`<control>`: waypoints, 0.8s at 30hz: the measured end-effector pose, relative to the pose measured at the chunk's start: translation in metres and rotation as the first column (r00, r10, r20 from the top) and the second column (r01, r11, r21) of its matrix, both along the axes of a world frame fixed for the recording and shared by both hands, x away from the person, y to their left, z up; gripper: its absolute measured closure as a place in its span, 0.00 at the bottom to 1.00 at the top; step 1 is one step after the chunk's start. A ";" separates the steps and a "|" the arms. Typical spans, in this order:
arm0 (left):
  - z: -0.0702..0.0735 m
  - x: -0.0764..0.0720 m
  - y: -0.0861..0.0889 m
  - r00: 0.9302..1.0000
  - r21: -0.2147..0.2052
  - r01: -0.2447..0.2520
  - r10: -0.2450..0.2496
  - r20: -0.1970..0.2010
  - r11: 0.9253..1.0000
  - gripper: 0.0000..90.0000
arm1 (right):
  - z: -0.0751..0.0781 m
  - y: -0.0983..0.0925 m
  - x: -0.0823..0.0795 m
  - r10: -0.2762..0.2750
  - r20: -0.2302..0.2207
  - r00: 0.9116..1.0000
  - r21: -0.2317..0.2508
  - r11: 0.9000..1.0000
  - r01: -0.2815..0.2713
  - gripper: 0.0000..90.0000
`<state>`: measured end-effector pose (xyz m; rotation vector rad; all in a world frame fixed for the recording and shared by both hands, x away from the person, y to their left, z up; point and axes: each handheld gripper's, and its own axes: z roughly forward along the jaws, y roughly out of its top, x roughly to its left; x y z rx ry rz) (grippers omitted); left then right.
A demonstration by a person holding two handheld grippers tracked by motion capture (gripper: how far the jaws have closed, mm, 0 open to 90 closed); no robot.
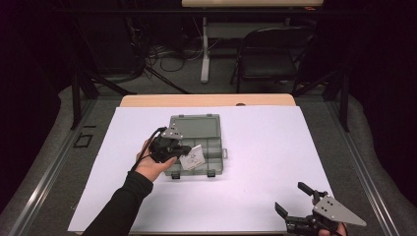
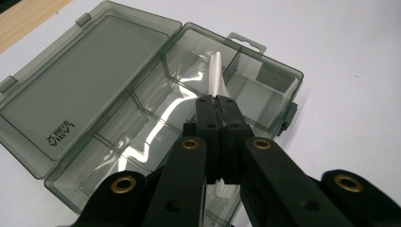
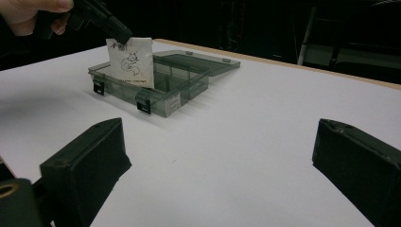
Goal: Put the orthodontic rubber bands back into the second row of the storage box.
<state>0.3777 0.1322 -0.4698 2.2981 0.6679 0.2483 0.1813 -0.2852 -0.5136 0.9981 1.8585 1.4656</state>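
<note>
A small printed card (image 1: 192, 157) is held clenched in the left tongs (image 2: 218, 100) above the opened compartment box (image 1: 214, 147). Placement inside is judged still to be done; the right tongs (image 1: 294, 196) are released.

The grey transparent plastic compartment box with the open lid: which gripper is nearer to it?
Left. The left gripper hangs directly above the grey transparent plastic compartment box, shut on a small white card. The right gripper is open, far away near the table's front right corner.

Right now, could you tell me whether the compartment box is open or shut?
Open: the compartment box has its lid folded back flat.
</note>
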 end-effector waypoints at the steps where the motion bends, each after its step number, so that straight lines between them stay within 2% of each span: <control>1: -0.001 0.000 0.000 1.000 0.003 0.001 -0.001 -0.002 1.000 1.00 | 0.000 0.000 0.000 0.000 0.000 1.000 0.001 1.000 0.000 0.03; 13: -0.012 0.000 -0.002 1.000 0.021 0.010 -0.009 -0.028 1.000 1.00 | 0.000 0.000 0.000 0.000 -0.001 1.000 -0.001 1.000 0.000 0.03; 24: -0.013 0.000 -0.002 1.000 0.025 0.003 -0.002 -0.023 1.000 0.99 | 0.000 0.000 0.000 0.001 0.001 1.000 -0.004 1.000 -0.001 0.04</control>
